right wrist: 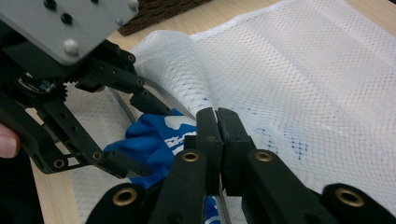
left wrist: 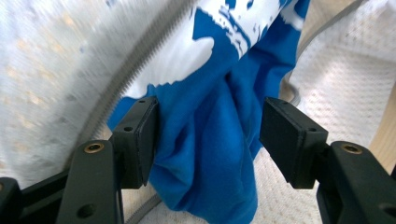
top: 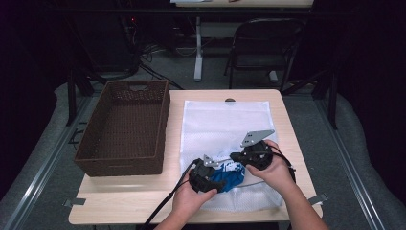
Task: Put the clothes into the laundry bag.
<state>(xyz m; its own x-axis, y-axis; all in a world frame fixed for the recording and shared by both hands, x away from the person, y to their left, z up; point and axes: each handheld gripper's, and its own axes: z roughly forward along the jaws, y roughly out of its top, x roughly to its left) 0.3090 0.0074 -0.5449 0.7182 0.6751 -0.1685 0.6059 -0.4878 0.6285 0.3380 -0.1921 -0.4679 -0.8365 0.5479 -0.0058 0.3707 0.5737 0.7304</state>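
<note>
Person at worktop (top: pixel 143 203) stuffs blue cloth (top: pixel 229 176) into white mesh bag (top: pixel 225 125). Cloth bunched at bag's zipper mouth, near worktop's 6 o'clock edge. Left claw (top: pixel 214 184) stands wide, jaws flanking cloth, one pad touching it, other clear; cloth lies dead ahead toward 12 o'clock, long folds running along claw's line. Right claw (right wrist: pixel 217 122) pinched tight on bag's upper mesh layer, lifting mouth open. Left claw nearer cloth. Brown basket (top: pixel 125 162) sits at 9 o'clock, apart.
</note>
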